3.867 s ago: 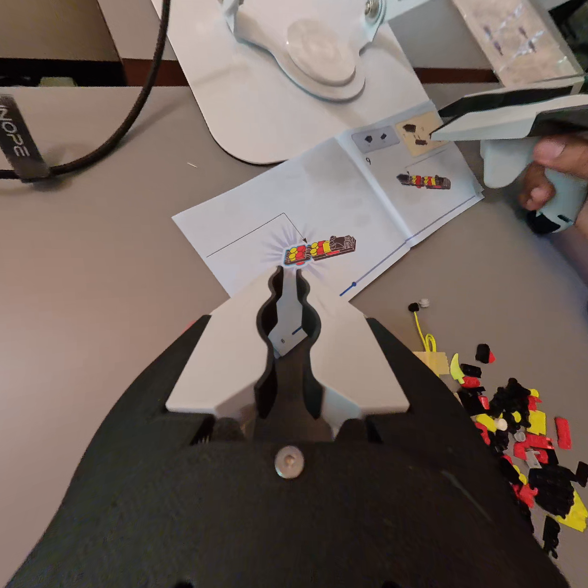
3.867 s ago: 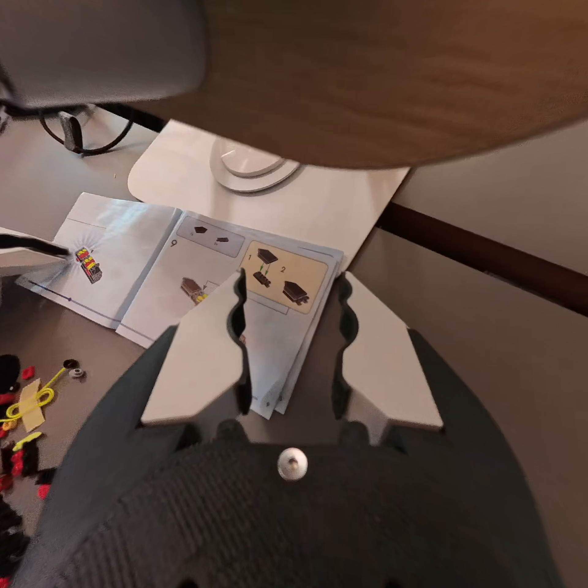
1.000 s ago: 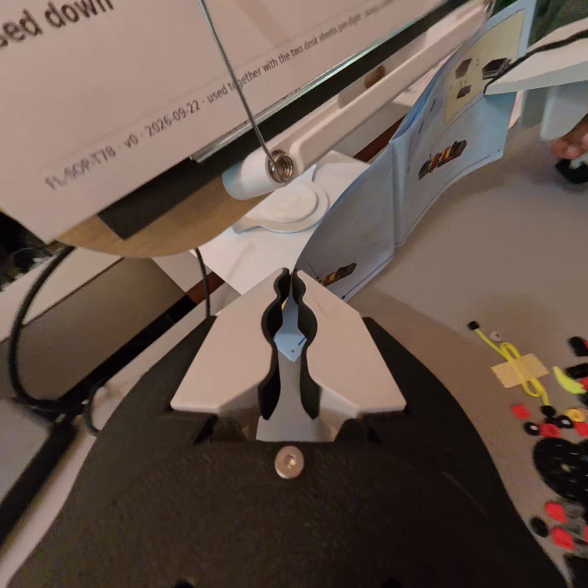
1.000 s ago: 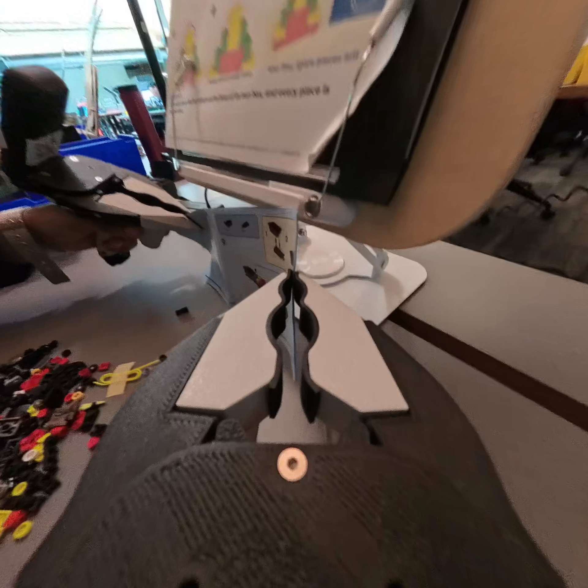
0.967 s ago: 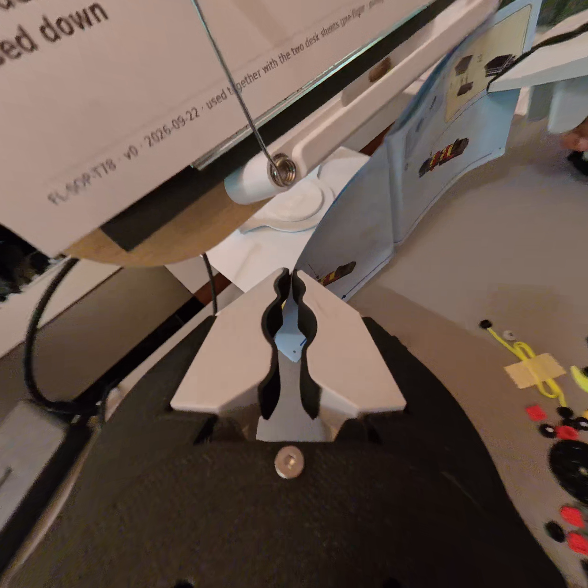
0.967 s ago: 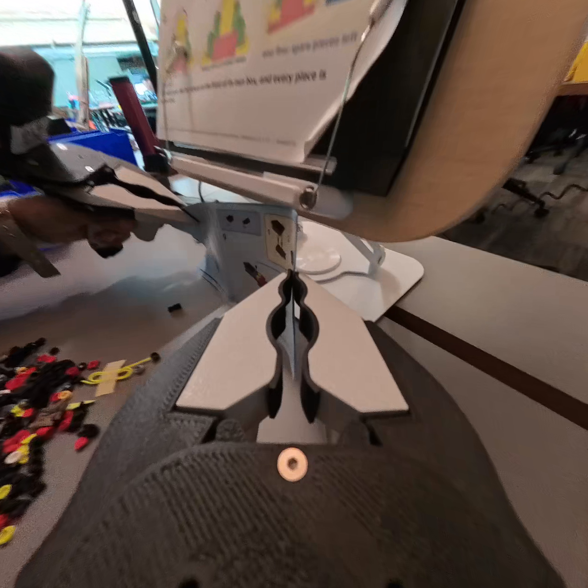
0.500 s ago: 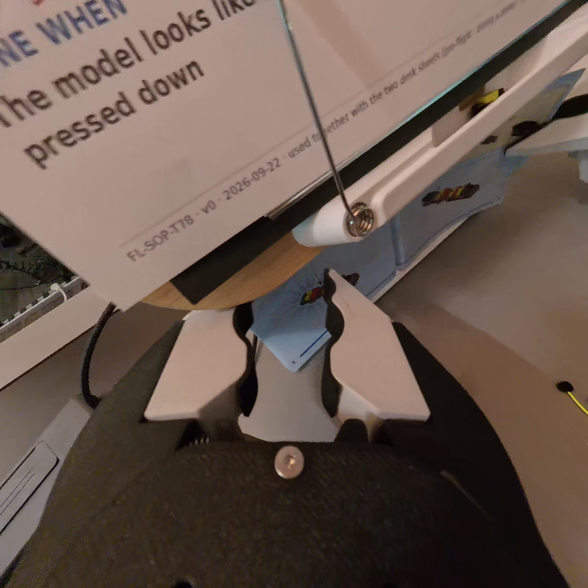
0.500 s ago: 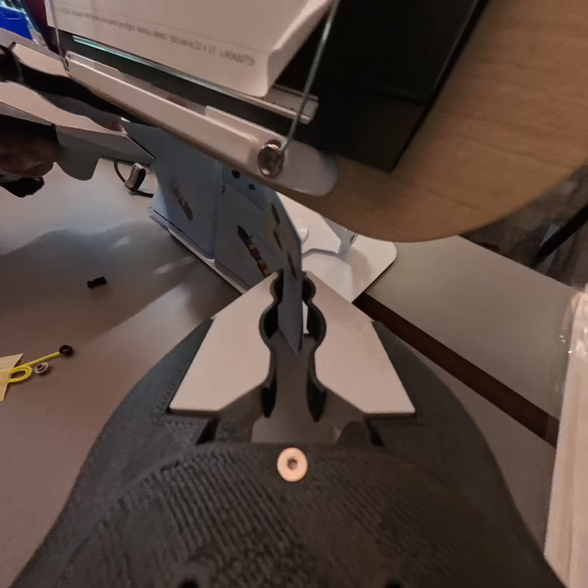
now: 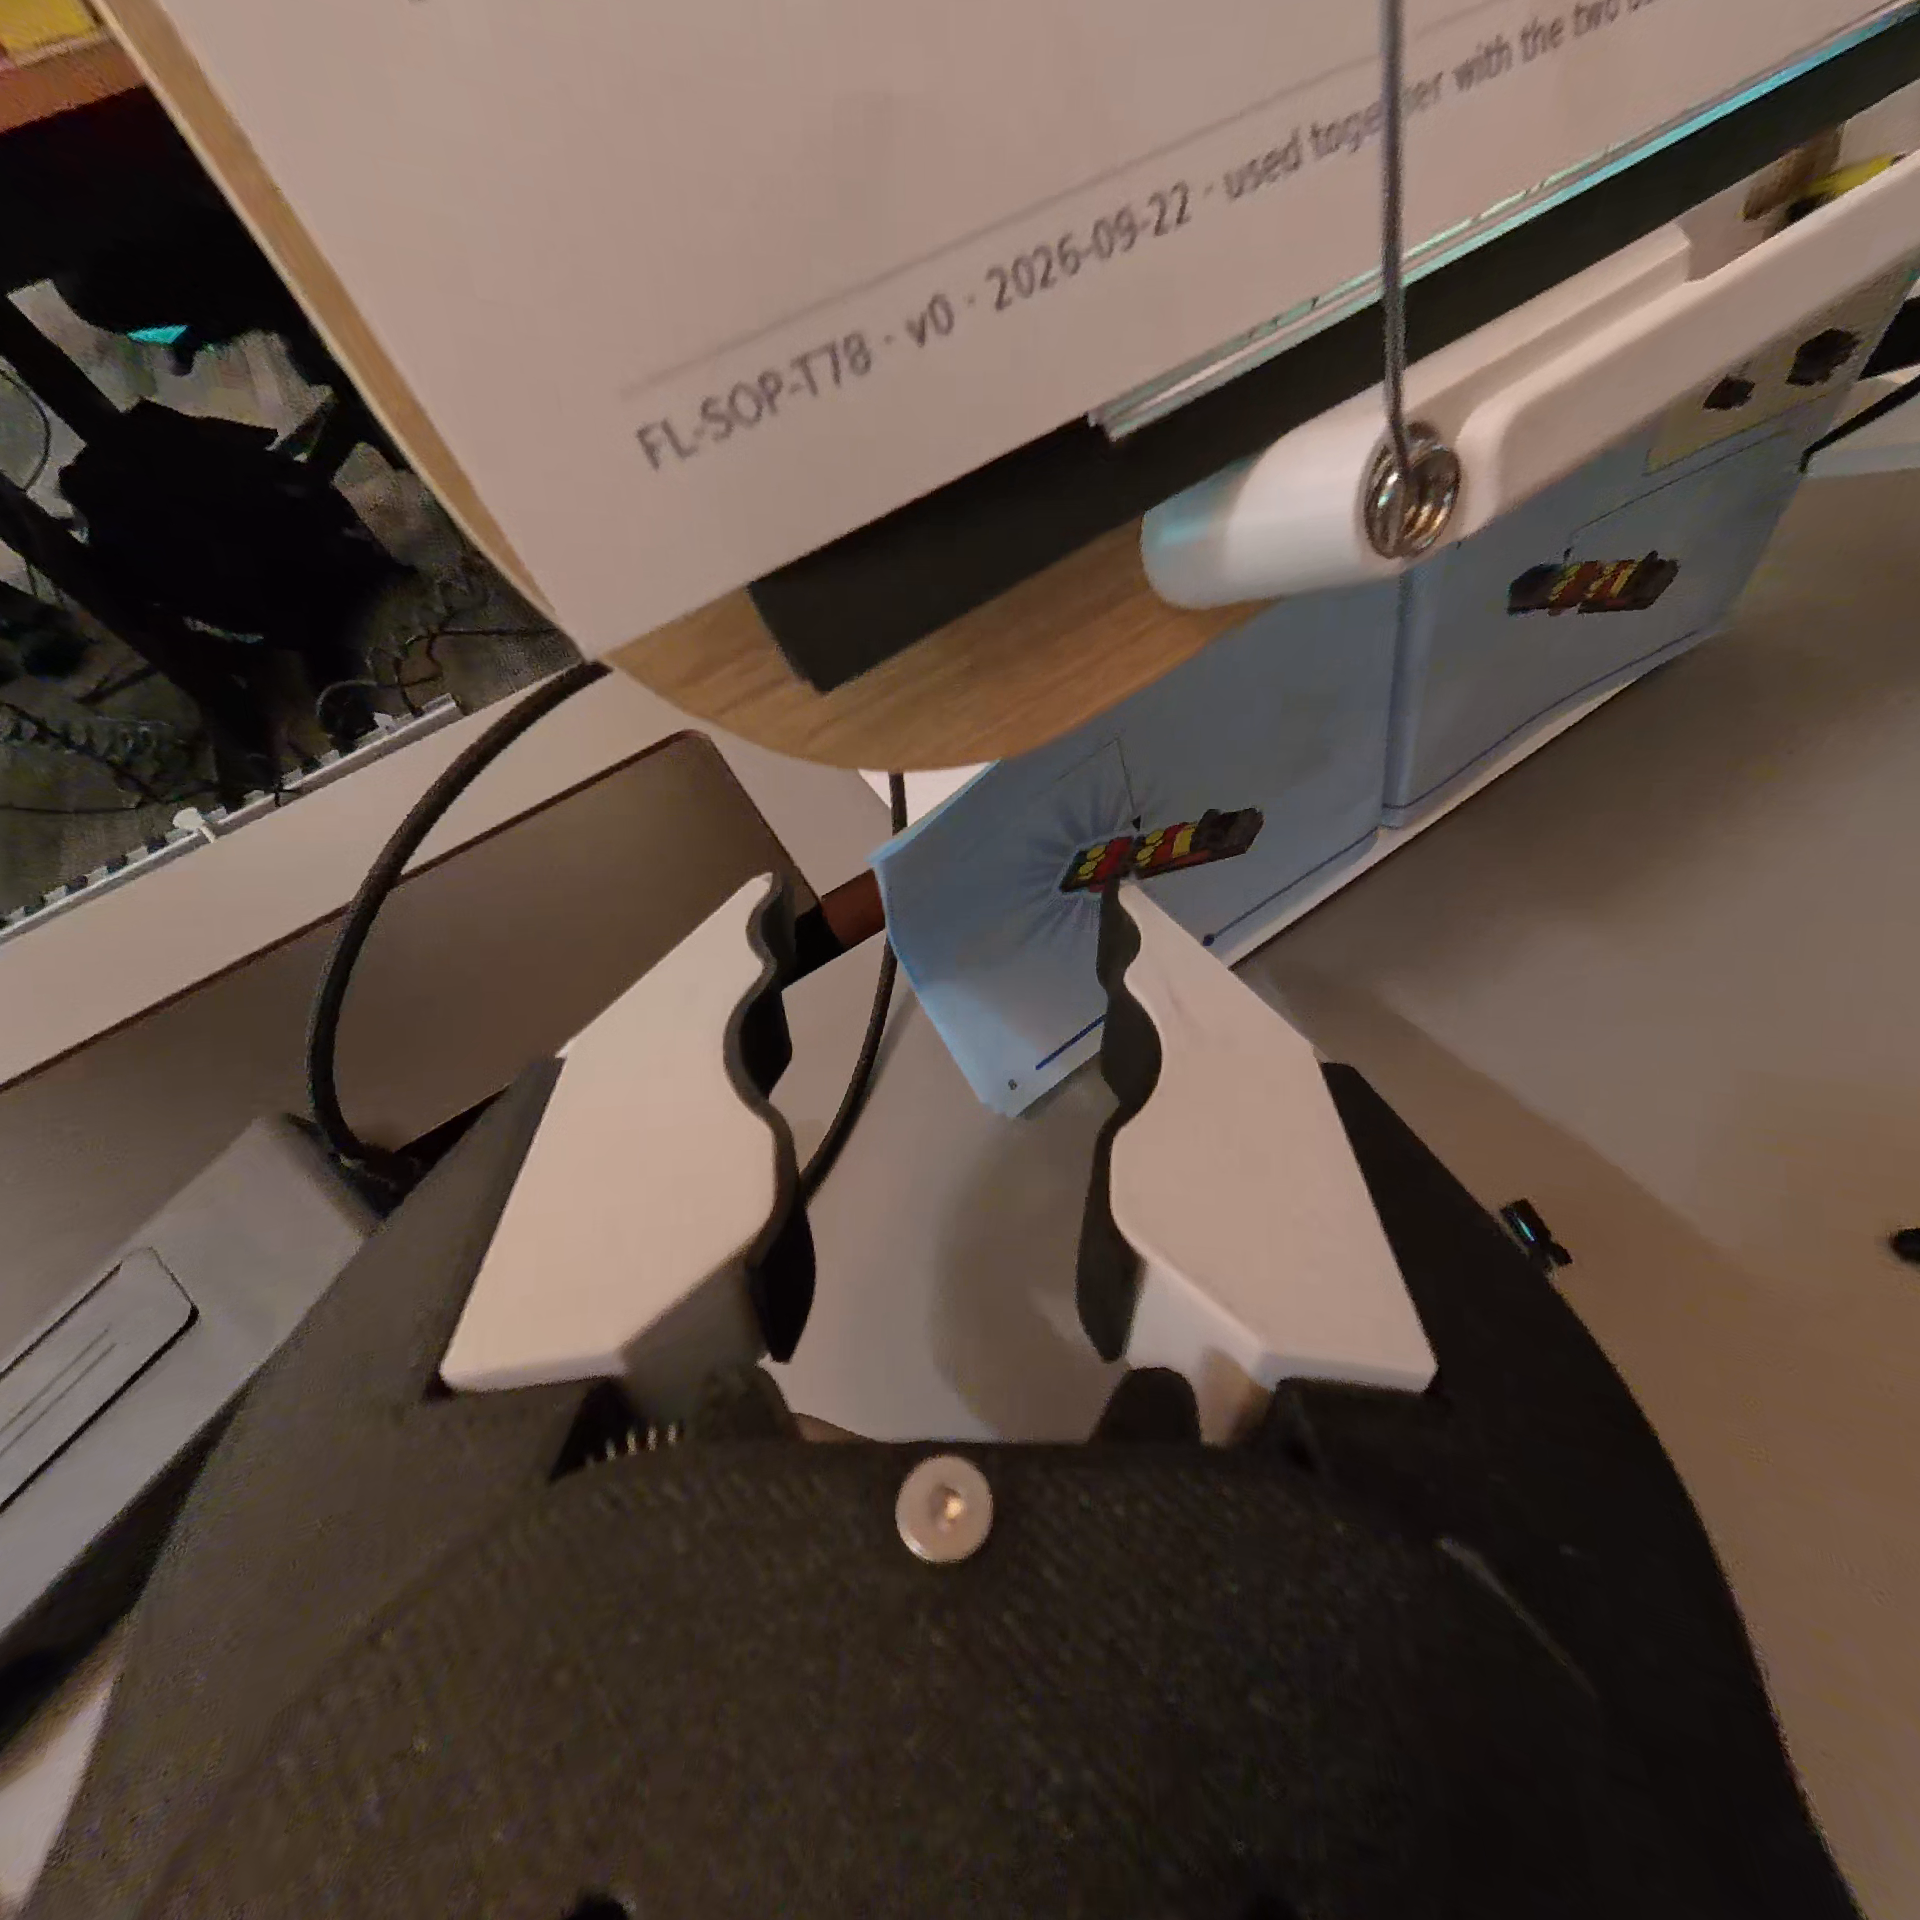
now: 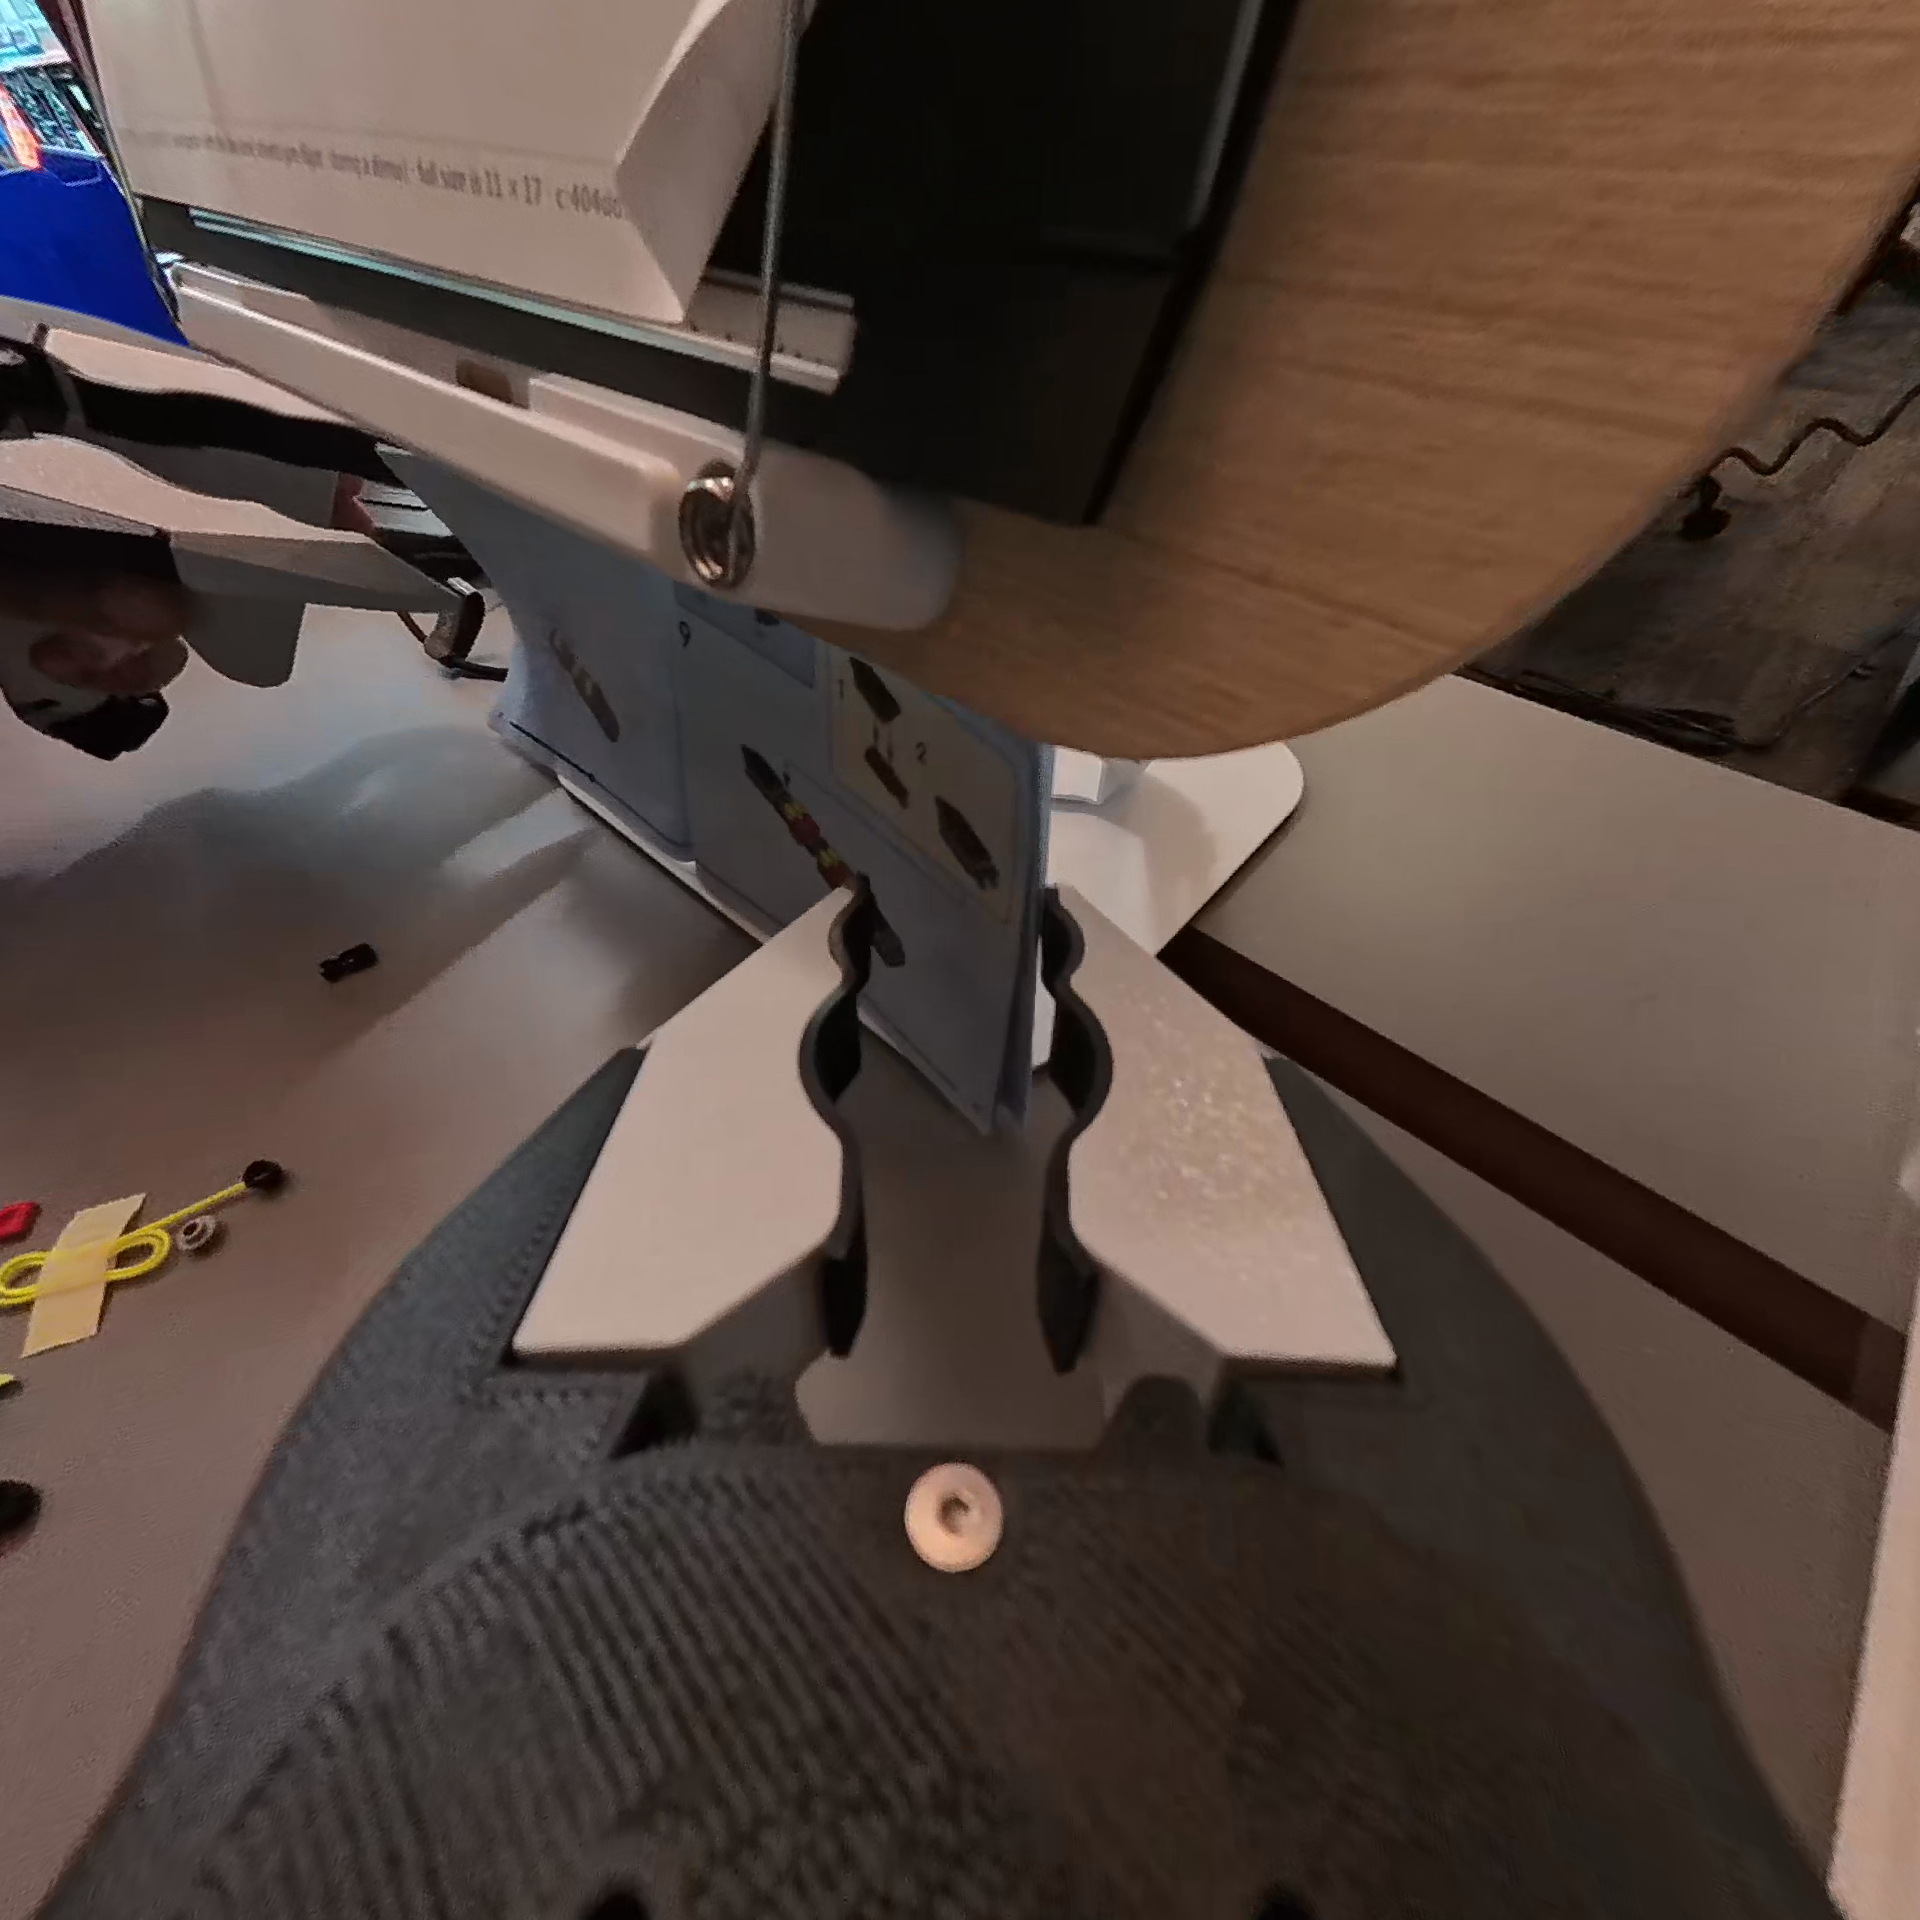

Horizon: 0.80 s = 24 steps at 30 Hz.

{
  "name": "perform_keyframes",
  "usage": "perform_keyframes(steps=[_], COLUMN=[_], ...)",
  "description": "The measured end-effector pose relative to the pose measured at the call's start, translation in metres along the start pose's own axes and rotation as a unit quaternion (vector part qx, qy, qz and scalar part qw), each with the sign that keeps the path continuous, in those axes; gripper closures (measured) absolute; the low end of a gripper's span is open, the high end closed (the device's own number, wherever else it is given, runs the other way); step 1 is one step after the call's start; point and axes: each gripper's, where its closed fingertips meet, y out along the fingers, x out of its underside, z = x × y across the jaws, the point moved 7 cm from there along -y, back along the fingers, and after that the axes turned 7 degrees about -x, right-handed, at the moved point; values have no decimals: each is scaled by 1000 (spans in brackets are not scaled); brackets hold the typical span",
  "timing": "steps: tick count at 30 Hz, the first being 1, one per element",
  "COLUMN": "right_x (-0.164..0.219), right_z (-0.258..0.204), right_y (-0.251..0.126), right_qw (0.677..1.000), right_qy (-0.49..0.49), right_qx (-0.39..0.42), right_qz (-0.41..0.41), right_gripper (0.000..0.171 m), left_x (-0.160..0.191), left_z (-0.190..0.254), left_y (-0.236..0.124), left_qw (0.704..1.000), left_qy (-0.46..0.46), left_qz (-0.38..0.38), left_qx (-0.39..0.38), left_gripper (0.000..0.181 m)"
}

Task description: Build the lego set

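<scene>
The light blue Lego instruction booklet (image 9: pixel 1247 831) stands open on the table under the stand's white ledge (image 9: pixel 1558 436). My left gripper (image 9: pixel 948 902) is open. The booklet's lower left corner lies between its fingers, close to the right finger (image 9: pixel 1216 1122). In the right wrist view the booklet (image 10: pixel 914 831) shows its right page. My right gripper (image 10: pixel 951 902) is open, with that page's edge between its fingers, next to the right finger (image 10: pixel 1164 1122). The left gripper (image 10: pixel 156 520) shows at the far left of that view.
A document stand holds a white printed sheet (image 9: pixel 831 208) on a round wooden board (image 10: pixel 1507 364), above a white base plate (image 10: pixel 1216 831). A black cable (image 9: pixel 353 966) runs at the left. A yellow string with tape (image 10: pixel 94 1262) and a small black piece (image 10: pixel 346 961) lie on the grey table.
Both grippers were shut on the booklet's outer corners; both have opened and let go. The booklet was carried in under the stand's ledge and now stands there.
</scene>
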Motion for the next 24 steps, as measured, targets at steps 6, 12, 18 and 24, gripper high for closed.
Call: perform_keyframes(steps=[6,12,18,24], right_x=[2,4,-12,-41], right_z=[0,-22,-73,-136], right_y=[-7,-25,-36,-72], right_qw=[999,997,999,991], right_qy=[15,-14,-21,-117], right_qx=[29,74,23,-11], right_qz=[1,21,33,60], right_gripper=[131,125,129,131], left_x=[8,27,39,45], left_z=[-7,20,83,97], left_y=[-4,-36,-55,-36], left_qw=[999,997,964,977], left_qy=[-34,-38,-63,9], left_qz=[-14,-44,-149,-173], left_qx=[-18,50,209,125], left_gripper=[125,133,143,145])
